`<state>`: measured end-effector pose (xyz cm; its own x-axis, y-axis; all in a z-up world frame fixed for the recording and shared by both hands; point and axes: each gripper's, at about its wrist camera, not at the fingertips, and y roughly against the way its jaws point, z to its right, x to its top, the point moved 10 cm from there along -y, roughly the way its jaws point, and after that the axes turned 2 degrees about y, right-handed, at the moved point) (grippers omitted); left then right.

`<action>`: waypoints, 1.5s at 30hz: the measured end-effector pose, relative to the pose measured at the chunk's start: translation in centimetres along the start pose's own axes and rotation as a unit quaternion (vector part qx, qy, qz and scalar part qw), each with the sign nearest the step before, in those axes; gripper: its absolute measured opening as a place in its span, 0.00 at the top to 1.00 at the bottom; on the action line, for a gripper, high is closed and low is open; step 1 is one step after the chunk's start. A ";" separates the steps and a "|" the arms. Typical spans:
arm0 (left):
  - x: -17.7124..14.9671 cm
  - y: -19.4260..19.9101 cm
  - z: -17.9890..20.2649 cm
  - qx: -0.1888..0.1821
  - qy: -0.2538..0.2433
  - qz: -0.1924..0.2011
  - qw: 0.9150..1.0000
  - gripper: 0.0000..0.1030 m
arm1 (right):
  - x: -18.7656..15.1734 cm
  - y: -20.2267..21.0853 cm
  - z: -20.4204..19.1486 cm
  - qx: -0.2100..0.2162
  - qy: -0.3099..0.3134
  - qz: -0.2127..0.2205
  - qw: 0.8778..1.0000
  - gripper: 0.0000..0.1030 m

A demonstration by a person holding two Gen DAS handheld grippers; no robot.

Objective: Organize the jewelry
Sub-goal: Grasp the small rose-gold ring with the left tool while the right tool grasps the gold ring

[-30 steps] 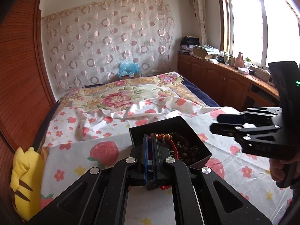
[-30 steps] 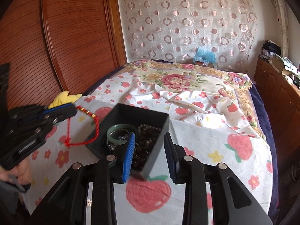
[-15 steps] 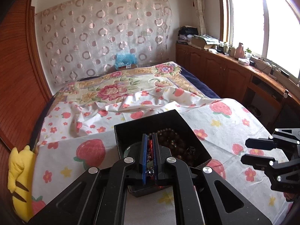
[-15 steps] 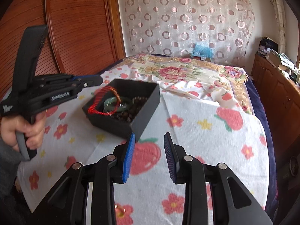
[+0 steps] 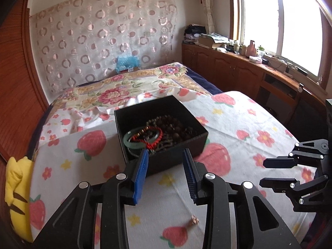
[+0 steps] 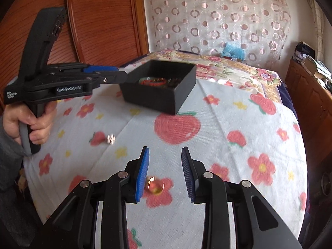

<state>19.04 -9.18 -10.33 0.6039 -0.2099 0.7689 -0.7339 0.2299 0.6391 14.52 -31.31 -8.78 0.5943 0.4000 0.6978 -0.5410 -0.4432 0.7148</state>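
In the black box (image 5: 166,162), on the strawberry-print sheet (image 5: 238,124) of the bed: a green bangle (image 5: 134,144), a red cord bracelet (image 5: 154,141) draped over it, dark bead strings (image 5: 172,126) behind. Outside the box, 2 loose pieces on the sheet: a gold ring (image 6: 154,184) and a small pale trinket (image 6: 111,139), well apart, both blurred.

Left hand-held gripper (image 5: 165,151) at the box's near rim, jaws opening, nothing between the pads. Red cord's knotted end just beside the left pad's tip; touching or not, impossible to tell. Right hand-held gripper (image 6: 165,149) low over the sheet, pads apart and clamped on nothing, the gold ring on the sheet between them, close to the left pad rather than centred.

Likely step in hand: picking up the ring to add it to the box, with the trinket to follow.

Possible trouble from here:
- Closing off-centre: ring pushed sideways or flipped out instead of pinched.
- Soft bedding: sheet fabric gathered between the pads along with the ring, or the ring pressed down into a fold and lost to view.
- Thin, smooth band: slipping free on the way to the box and rolling off the bed.
- Left pad tip snagging the red cord while drawing back, dragging the bracelet out over the rim.
- Trinket near the person's hand (image 6: 31,122) and the bed's edge: easily brushed off.
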 end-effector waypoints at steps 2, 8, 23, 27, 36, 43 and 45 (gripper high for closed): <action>-1.1 0.0 0.2 -0.003 -0.001 -0.008 1.000 0.68 | -0.7 -0.3 -0.3 -0.003 0.006 -0.009 1.000 0.66; -4.0 -0.2 0.4 -0.009 -0.003 -0.033 0.999 0.68 | -2.3 -1.4 -1.2 0.000 0.021 -0.034 0.999 0.66; -7.7 -0.3 2.1 -0.034 -0.009 -0.066 0.997 0.68 | -3.4 -2.5 -1.9 -0.008 0.052 -0.058 0.997 0.76; -7.9 -0.6 2.5 -0.035 -0.013 -0.072 0.997 0.68 | -3.4 -2.4 -1.9 -0.011 0.055 -0.057 0.997 0.76; -8.5 -1.4 3.0 -0.035 -0.023 -0.084 0.996 0.68 | -3.0 -1.8 -1.1 -0.015 0.042 -0.045 0.998 0.76; -8.8 -1.8 3.5 -0.040 -0.030 -0.085 0.995 0.88 | -2.8 -1.5 -1.0 -0.017 0.041 -0.040 0.998 0.76; -8.8 -1.8 3.5 -0.037 -0.033 -0.085 0.995 0.90 | -2.7 -1.5 -1.0 -0.018 0.041 -0.038 0.998 0.76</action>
<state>13.95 -11.11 -18.29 0.6941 -0.3125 0.6485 -0.5967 0.2542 0.7612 13.16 -30.92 -11.72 0.5854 0.4960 0.6413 -0.5182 -0.3795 0.7665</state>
